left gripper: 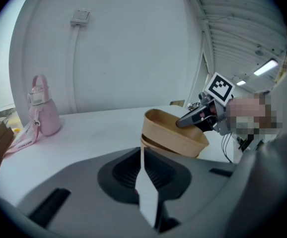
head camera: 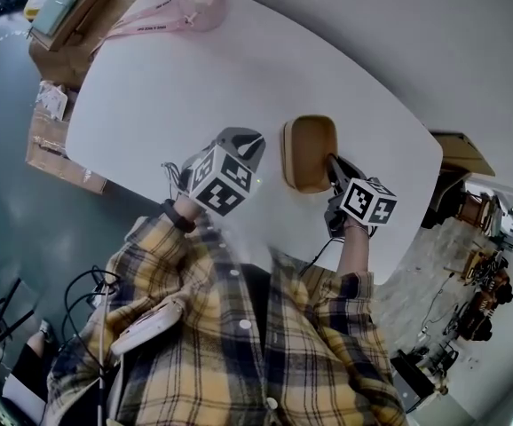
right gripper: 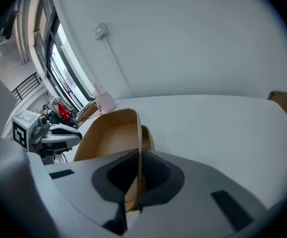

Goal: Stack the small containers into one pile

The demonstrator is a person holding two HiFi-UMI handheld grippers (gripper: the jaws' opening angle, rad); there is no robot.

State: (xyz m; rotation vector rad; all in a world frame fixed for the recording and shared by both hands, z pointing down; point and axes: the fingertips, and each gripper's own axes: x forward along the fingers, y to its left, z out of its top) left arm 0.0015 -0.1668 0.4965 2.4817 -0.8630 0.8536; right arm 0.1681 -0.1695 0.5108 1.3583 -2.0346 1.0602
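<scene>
A tan oval container [head camera: 309, 152] lies over the white table [head camera: 150, 87], tilted, and my right gripper [head camera: 333, 164] is shut on its near rim. In the right gripper view the thin tan wall [right gripper: 133, 133] runs straight between the jaws. A second tan container [left gripper: 151, 144] sits under it, and the held one [left gripper: 176, 130] leans into it at an angle. My left gripper [head camera: 253, 142] hovers just left of the pair, jaws shut with nothing between them. In its own view only a thin pale slit shows at the left gripper [left gripper: 144, 180].
A pink bottle with a printed strap [head camera: 201, 3] stands at the table's far end, well away from the containers. Cardboard boxes [head camera: 61, 20] sit on the floor beyond the left edge. The table's right edge [head camera: 421, 202] is close to my right hand.
</scene>
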